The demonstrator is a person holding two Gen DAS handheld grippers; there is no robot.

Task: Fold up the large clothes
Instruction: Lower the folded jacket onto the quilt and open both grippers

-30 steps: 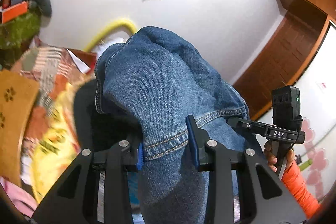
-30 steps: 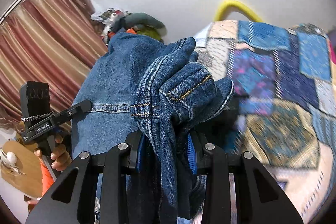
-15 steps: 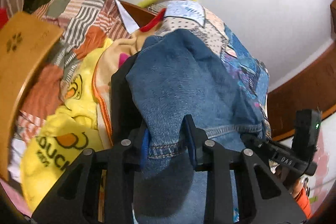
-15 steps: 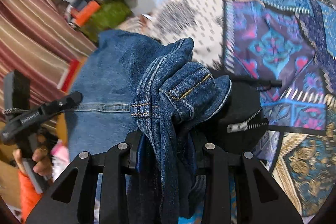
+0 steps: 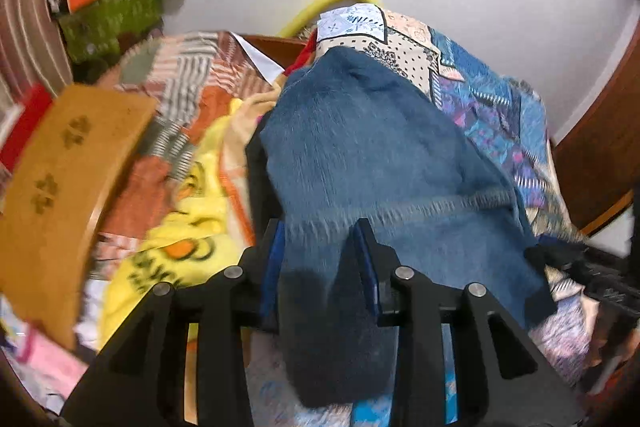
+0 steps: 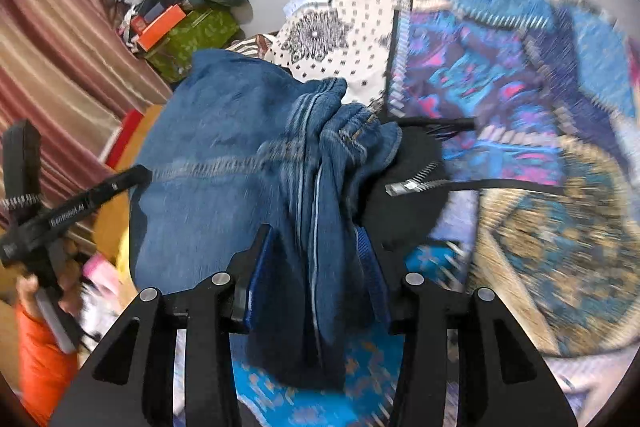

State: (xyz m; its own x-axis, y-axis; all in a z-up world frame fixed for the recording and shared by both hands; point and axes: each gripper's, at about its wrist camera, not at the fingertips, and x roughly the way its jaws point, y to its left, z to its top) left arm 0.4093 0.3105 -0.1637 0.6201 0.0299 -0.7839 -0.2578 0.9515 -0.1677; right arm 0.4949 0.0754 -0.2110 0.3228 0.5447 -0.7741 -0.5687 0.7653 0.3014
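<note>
Denim jeans point(image 5: 360, 155) hung between both grippers over a patchwork quilt point(image 6: 500, 99) on the bed. Left gripper point(image 5: 320, 259) had its blue pads against the waistband, jaws opening slightly. Right gripper point(image 6: 312, 259) held a bunched denim fold, jaws opening. Black garment point(image 6: 404, 195) with zipper lay beneath.

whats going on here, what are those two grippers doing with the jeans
A person holds a gripper in each hand, both on a pair of blue jeans over a bed with a patchwork quilt. The left gripper has denim between its jaws. The right gripper holds the bunched part, its jaws opening. The fold is not finished.
</note>
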